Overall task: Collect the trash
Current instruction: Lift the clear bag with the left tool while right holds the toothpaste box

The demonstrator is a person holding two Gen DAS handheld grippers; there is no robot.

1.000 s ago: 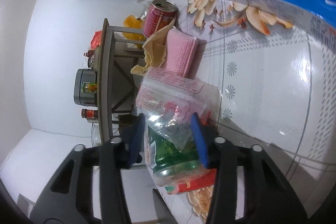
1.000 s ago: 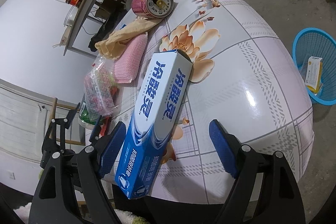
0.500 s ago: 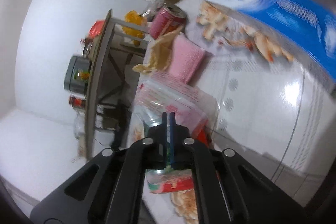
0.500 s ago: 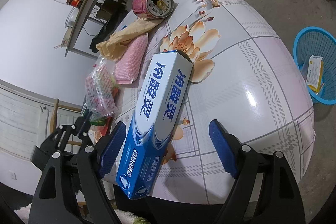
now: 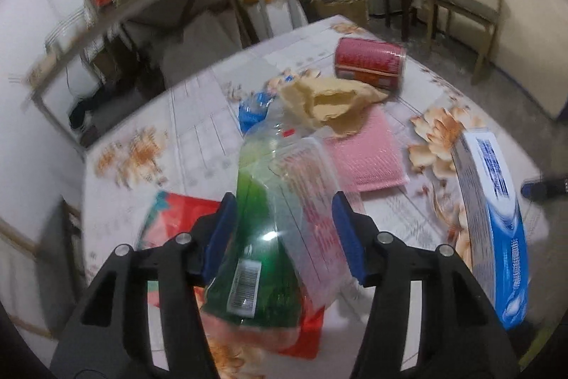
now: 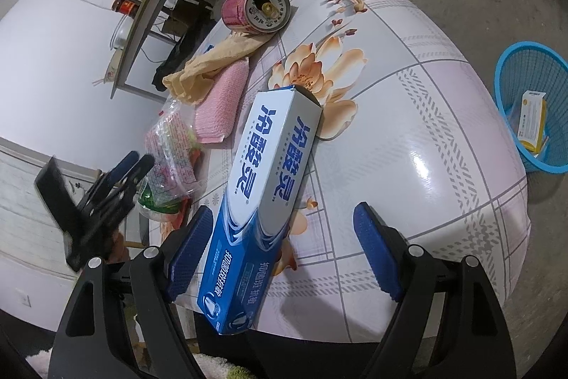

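Blue basket point(image 6: 532, 105): right-wrist view only

The blue-and-white toothpaste box point(image 6: 264, 198) carries large dark-blue Chinese characters, 冷酸灵, printed lengthwise on two of its faces, and smaller white characters on the blue band near its lower end, which look like 抑菌抗敏 but are not sharp. The green bottle point(image 5: 254, 258) bears a white barcode sticker whose digits are too blurred to read. The red can point(image 6: 256, 10) has print around its top, too small to make out.
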